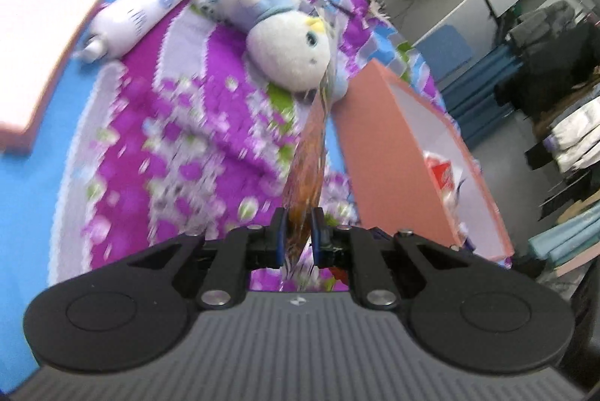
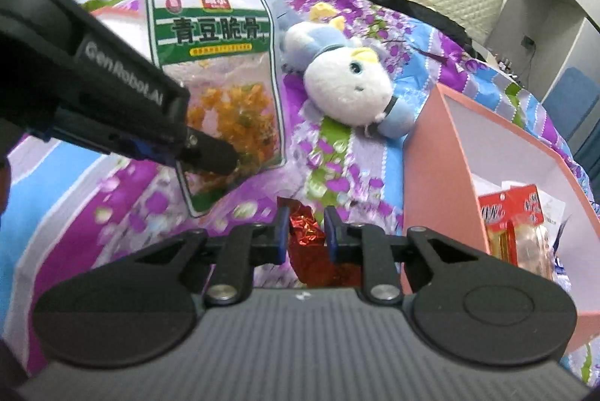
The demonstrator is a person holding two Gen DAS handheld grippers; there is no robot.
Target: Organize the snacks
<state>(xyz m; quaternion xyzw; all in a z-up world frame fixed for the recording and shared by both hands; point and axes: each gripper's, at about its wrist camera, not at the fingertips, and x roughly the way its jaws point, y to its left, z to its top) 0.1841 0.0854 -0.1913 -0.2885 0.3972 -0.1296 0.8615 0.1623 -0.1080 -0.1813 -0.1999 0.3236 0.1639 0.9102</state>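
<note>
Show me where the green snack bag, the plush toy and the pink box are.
green snack bag [image 2: 213,37]: right wrist view, on its printed green label.
plush toy [image 2: 345,82]: right wrist view, on its white head.
pink box [image 2: 431,168]: right wrist view, on its pink outer wall.

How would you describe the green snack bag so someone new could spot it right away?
Start at the purple flowered bedspread with the white plush toy on it. Left of the toy, the left gripper holds up a green snack bag by its lower edge. Only this one has a green label and orange pieces showing through.
</note>
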